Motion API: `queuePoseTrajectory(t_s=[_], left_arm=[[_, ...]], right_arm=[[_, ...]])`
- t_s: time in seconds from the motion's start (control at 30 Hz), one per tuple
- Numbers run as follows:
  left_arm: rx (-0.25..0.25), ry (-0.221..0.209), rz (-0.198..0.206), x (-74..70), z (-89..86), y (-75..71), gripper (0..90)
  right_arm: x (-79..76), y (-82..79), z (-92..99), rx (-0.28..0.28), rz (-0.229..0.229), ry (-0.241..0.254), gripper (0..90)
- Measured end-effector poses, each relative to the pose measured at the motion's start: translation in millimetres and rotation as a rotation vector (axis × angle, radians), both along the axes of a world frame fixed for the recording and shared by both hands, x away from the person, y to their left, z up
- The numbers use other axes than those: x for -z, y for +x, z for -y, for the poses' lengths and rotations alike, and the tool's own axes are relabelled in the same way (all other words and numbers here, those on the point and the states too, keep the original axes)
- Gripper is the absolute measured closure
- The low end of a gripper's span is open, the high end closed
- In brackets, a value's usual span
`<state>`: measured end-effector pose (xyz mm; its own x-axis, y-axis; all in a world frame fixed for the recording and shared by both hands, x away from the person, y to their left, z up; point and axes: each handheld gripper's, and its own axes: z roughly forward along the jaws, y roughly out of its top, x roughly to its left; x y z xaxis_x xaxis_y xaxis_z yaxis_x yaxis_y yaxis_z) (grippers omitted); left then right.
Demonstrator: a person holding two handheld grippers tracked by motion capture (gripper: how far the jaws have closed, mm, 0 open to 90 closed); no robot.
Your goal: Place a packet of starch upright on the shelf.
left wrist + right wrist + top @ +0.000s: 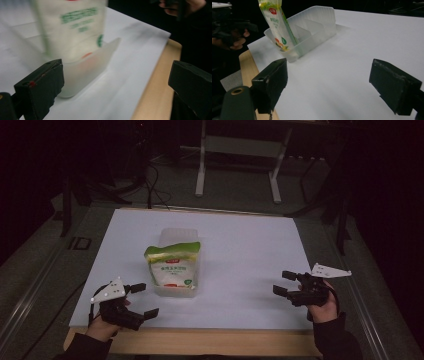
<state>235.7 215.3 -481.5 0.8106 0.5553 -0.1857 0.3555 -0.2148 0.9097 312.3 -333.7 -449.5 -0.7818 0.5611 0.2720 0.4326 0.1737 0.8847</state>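
Left gripper [140,300]: near-left corner of the counter [250,245], held in a hand [102,327]; its fingers [41,87] are spread wide and hold nothing.
Left gripper's aim: toward the near end of the bin, which sits just beyond its left finger, not touching.
Bin [172,240]: translucent plastic, with dividers inside, left of centre on the white sheet, long side running near to far.
Pouch [172,265]: green-and-white packet standing in the bin's near compartment, tilted, top leaning toward the far side.
Wooden edge [215,342]: bare strip of counter along the near side.
Right gripper [284,282]: near-right of the counter, well apart from the bin, held in a hand [325,307]; its fingers [270,81] are wide open and empty, white sheet between them.
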Motion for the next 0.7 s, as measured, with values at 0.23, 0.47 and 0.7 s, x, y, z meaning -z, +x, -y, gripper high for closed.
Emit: queuePoseTrajectory(t_s=[0.23,0.47,0.7], left_arm=[[0.106,-0.008,0.011,-3.8,25.9,-11.5,0.8],[0.190,0.022,0.023,2.1,56.8,-9.3,0.8],[0.258,0.028,0.011,6.2,83.4,-5.3,0.8]], right_arm=[[1.3,-1.5,0.4,0.007,0.002,-0.006,14.3],[3.3,-2.0,1.6,0.021,0.011,-0.026,14.3],[6.9,-4.9,4.1,0.029,0.010,-0.024,14.3]])
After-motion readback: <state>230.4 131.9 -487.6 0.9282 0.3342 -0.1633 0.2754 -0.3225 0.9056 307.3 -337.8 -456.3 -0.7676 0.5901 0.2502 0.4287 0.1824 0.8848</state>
